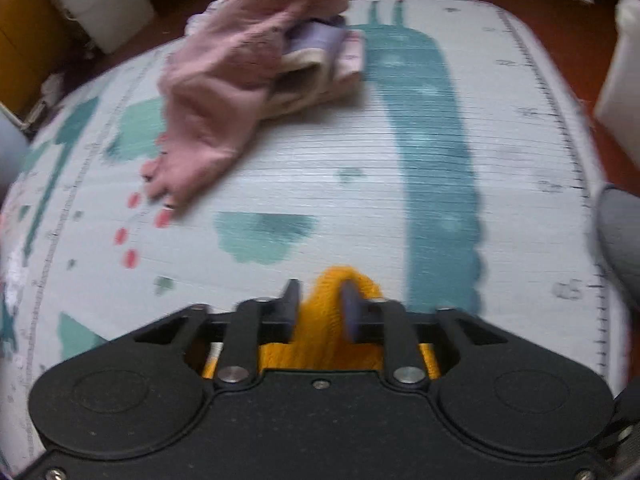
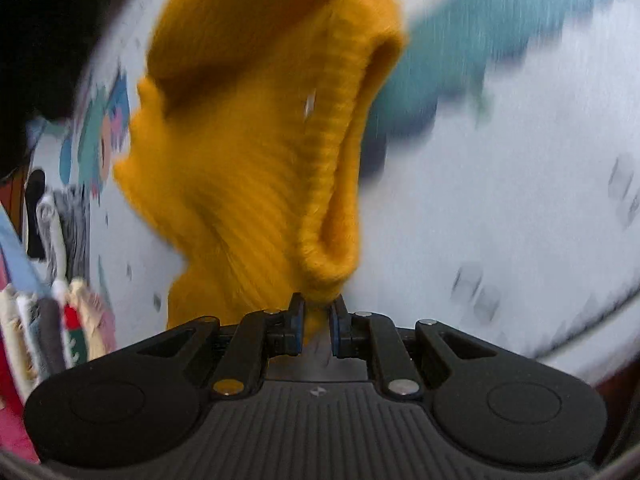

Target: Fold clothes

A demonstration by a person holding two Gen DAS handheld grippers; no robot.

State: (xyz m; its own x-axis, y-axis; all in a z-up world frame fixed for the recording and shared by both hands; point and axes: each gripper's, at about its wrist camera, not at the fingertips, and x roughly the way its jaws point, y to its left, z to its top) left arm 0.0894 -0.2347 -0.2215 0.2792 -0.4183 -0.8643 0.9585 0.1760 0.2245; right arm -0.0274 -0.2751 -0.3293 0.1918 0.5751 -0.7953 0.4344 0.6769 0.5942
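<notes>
In the right wrist view, the right tongs (image 2: pixel 318 316) are clamped on a rolled, ribbed edge of the mustard-yellow knitted garment (image 2: pixel 256 128). From that pinch the knit runs away from the camera toward the top of the view, its long axis roughly along the line the tongs point, widening into a bunched fold above the pale play mat printed with teal shapes (image 2: pixel 520 200). To the left of the knit, at the mat's edge, stands a row of folded clothes in mixed colours (image 2: pixel 52 320).

In the left wrist view, the left tongs (image 1: pixel 320 304) stand parted, with a hump of the same yellow knit (image 1: pixel 344 280) between the fingers; the left finger stands clear of the wool, and blur hides whether the right one touches it. More yellow shows under the tongs' body. Beyond them the mat (image 1: pixel 360 160) lies bare until, well apart at the far left, a loose pink garment (image 1: pixel 224 92) drapes over a folded stack of lilac and cream cloth (image 1: pixel 320 60). Past the mat, a white bin (image 1: pixel 104 4) stands on the reddish-brown floor (image 1: pixel 560 28).
</notes>
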